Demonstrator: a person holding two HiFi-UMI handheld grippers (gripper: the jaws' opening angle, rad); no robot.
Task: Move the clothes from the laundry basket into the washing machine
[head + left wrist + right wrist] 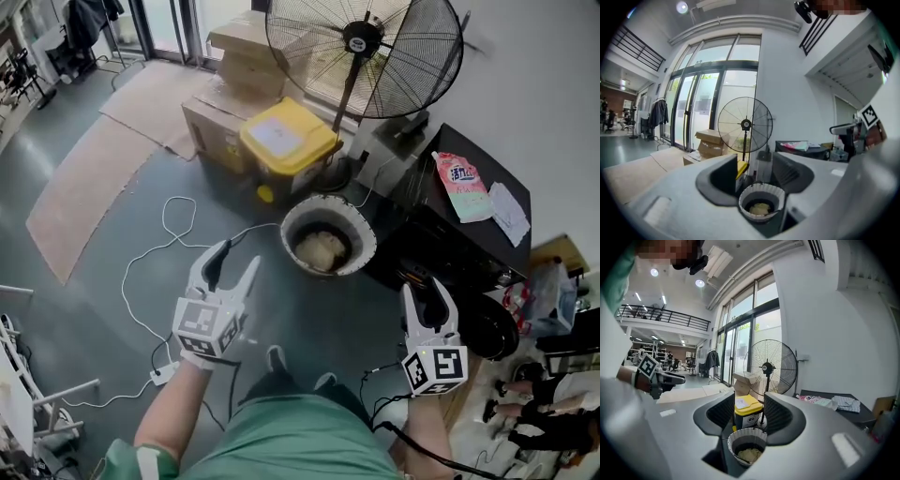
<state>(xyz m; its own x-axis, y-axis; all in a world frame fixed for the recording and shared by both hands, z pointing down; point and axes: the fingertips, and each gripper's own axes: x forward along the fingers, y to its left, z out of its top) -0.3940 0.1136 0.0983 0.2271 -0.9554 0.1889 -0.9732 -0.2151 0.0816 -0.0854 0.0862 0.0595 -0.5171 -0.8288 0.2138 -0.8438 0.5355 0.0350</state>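
Observation:
A round white laundry basket [361, 234] stands on the grey floor with a beige garment [322, 249] bunched in its bottom. The black washing machine [473, 239] is just to its right. My left gripper [232, 269] hovers short of the basket on its left, jaws open and empty. My right gripper [429, 300] hangs in front of the machine, also open and empty. Both gripper views look level at the basket [761, 202] [747, 447] from a distance, framed between the open left gripper [757, 177] and right gripper [749, 417]. The garment [748, 454] shows inside.
A big black pedestal fan [366, 47] stands behind the basket, beside a yellow-lidded bin [281, 141] and cardboard boxes [246, 56]. A pink detergent pouch [459, 183] lies on the machine's top. White cables [159, 246] and a power strip [165, 375] trail over the floor at left.

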